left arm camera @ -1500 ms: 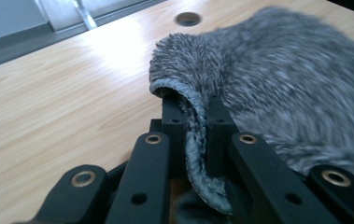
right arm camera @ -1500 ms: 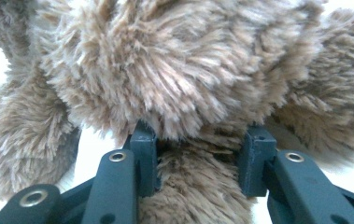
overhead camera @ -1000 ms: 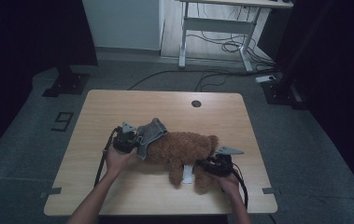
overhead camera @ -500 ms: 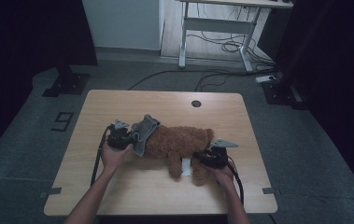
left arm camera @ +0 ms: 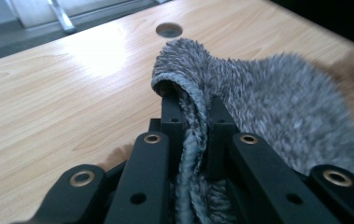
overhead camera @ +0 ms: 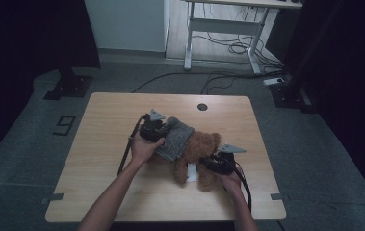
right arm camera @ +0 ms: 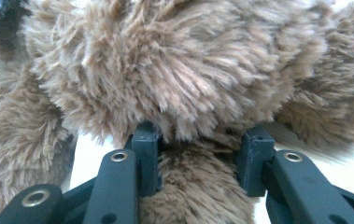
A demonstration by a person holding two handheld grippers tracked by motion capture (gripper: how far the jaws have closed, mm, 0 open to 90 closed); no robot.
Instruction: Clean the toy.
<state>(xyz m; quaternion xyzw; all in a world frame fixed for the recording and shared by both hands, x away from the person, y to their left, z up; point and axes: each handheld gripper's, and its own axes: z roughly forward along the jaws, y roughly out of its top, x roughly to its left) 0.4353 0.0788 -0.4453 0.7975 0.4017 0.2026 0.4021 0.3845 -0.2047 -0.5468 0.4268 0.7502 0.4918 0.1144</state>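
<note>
High view: brown, long-furred plush teddy bear lying on its side near the middle of the pale wooden table, with a grey fuzzy knitted garment draped over its upper half. Left gripper at the garment's far-left edge, right gripper at the bear's lower body, near a white tag.

Left gripper view: jaws closed tight on a rolled hem of the grey knit, fabric bunched between the pads and trailing down between the black links. Soft, light, stretchy by the look of it; likely to slip or stretch if pulled by a thin fold, so best gripped at the thick hem, as here. Round cable hole in the table beyond.

Right gripper view: jaws clamped on a narrow limb of the plush, fur pressed in at both pads. Light and compressible stuffing, probably; no risk of breakage, but fur alone would slide, hence a hold around the whole limb rather than on the pile.
</note>
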